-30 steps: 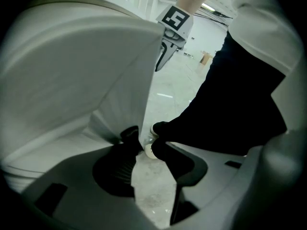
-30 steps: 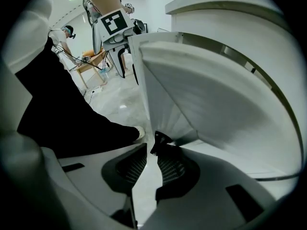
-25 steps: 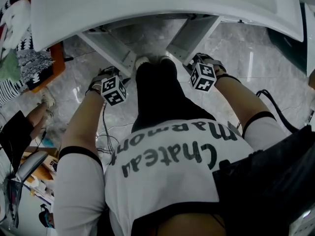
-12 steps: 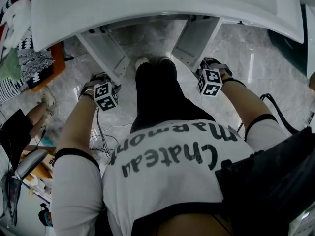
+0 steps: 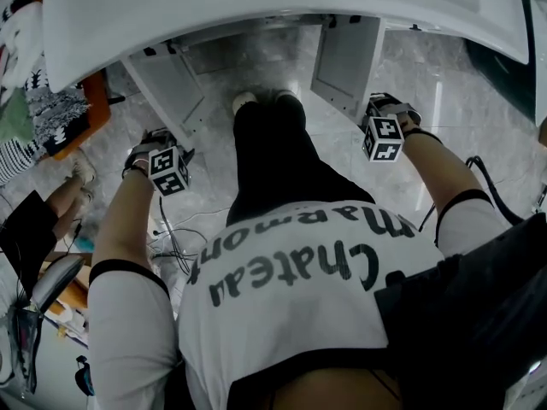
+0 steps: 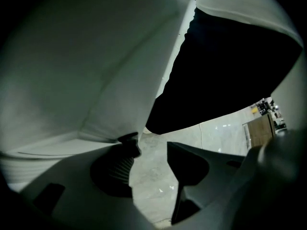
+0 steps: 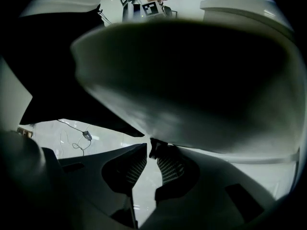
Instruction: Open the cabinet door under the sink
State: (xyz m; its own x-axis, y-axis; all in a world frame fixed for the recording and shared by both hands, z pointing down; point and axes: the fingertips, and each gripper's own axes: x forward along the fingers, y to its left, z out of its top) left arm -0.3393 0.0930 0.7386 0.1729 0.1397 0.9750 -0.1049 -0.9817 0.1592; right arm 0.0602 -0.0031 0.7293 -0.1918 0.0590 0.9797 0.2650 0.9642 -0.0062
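In the head view, both cabinet doors under the white sink [image 5: 256, 7] stand swung outward. The left door [image 5: 167, 84] is near the left tongs [image 5: 158, 148] and the right door [image 5: 346, 54] just beside the right tongs [image 5: 385, 114]. In the left gripper view the left tongs [image 6: 149, 143] are parted, having just been opening. Only pale floor [image 6: 153, 181] shows between the jaws, and the left door [image 6: 72, 71] meets one jaw's tip. In the right gripper view the right tongs [image 7: 149, 147] are nearly closed — pinching the right door [image 7: 192, 80] by its edge at their tips.
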